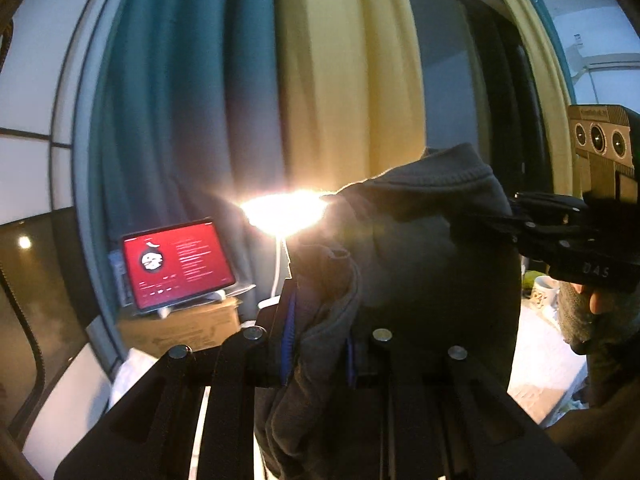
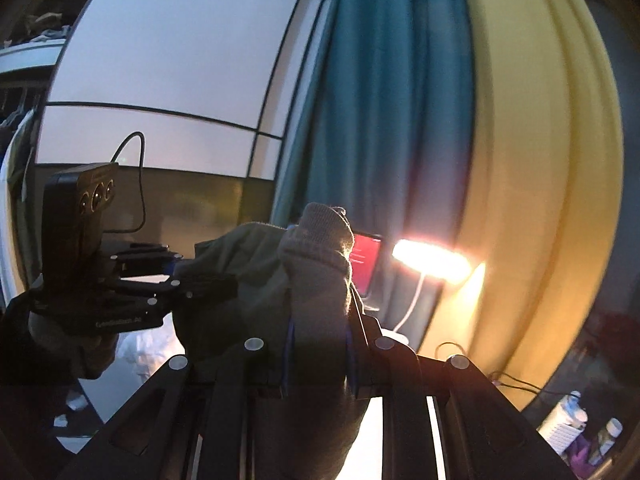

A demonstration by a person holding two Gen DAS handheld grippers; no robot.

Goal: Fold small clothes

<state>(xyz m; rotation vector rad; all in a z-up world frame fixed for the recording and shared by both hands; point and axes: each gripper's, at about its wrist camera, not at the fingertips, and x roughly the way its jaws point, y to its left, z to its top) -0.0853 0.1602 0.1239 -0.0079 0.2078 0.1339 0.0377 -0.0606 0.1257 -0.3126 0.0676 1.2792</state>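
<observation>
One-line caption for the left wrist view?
Left gripper and right gripper hold a dark garment up before curtains.

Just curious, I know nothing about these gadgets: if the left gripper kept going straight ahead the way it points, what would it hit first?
Probably the curtains, near the lit lamp; depth is hard to judge. The left gripper itself holds the dark garment.

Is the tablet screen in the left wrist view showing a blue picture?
No, the tablet, propped on a cardboard box, shows a red screen.
</observation>
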